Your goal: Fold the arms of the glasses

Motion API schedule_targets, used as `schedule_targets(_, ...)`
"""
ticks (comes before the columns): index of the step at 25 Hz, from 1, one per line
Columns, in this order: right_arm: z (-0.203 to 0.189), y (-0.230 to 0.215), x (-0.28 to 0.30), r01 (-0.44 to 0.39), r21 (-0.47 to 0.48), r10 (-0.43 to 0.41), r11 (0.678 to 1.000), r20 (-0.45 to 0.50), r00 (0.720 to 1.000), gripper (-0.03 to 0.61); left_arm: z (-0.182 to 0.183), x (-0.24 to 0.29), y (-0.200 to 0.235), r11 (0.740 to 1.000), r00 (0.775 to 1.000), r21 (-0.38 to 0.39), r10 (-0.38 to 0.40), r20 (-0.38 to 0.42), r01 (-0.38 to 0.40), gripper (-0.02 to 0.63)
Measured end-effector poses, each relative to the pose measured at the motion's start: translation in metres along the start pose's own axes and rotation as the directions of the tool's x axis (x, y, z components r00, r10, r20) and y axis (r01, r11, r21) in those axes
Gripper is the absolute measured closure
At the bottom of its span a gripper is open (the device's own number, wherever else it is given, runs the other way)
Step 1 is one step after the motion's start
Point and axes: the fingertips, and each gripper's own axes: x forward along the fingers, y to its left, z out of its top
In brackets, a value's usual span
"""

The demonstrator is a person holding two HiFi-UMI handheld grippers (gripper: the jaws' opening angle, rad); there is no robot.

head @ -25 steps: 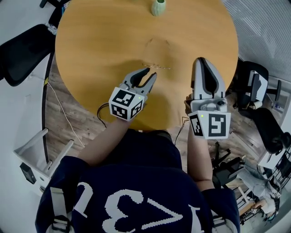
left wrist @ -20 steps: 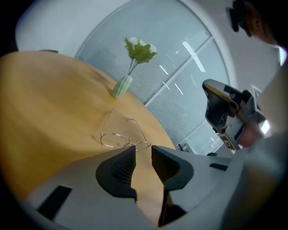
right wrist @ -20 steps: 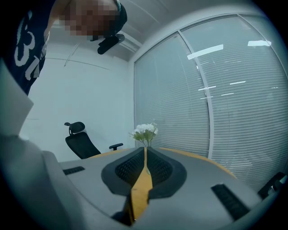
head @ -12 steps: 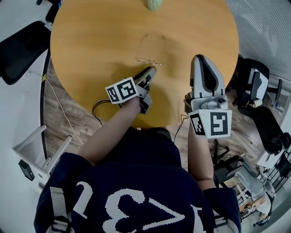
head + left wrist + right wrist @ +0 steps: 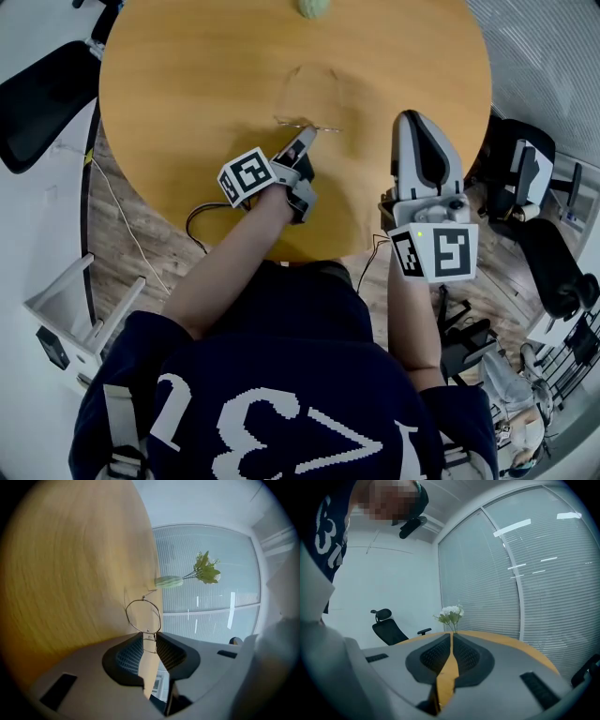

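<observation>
Round wooden desk (image 5: 187, 94), wire glasses (image 5: 305, 125) lying well inside every edge, open top all round, left tool (image 5: 302, 142) jaws closing about the frame, pads not pressing, right tool (image 5: 419, 127) empty, jaws together, at near edge

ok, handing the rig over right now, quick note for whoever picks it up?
Left gripper: rolled on its side at the table, jaws closing with the frame of the glasses between them; the pads do not look to be pressing on it yet.
Right gripper: shut, empty, over the table's near edge.
Glasses: lying mid-table, arms appear spread open.
Done: nothing folded.
Left: secure the frame, then fold both arms in.
</observation>
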Motion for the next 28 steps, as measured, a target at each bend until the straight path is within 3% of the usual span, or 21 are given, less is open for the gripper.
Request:
schedule_targets(6,-0.001,0.001,-0.001,-0.001,-0.001,0.001,1.0,-0.003,1.0,0.541,0.003,0.0,-0.008,0.998,0.998,-0.009,-0.058,0.035,0.058,0.589)
schedule_targets(16,-0.005,-0.005,0.002,-0.029,0.007,0.029,1.0,-0.031,0.999,0.54,0.002,-0.009,-0.045,0.988,0.988,-0.026,-0.154,0.023,0.155,0.595)
schedule_targets(19,-0.007,-0.005,0.004,-0.106,0.08,0.11,0.991,-0.047,0.993,0.538,-0.002,-0.021,-0.07,0.978,0.978,-0.002,-0.21,-0.013,0.21,0.595)
schedule_targets(22,-0.013,0.002,0.011,-0.168,0.172,0.184,0.971,-0.082,0.979,0.459,-0.002,-0.039,-0.088,0.969,0.969,0.034,-0.242,-0.05,0.244,0.595)
schedule_targets(28,-0.035,0.019,0.027,-0.168,0.271,0.217,0.948,-0.16,0.963,0.455,-0.003,-0.071,-0.123,0.942,0.945,0.105,-0.309,-0.106,0.32,0.595)
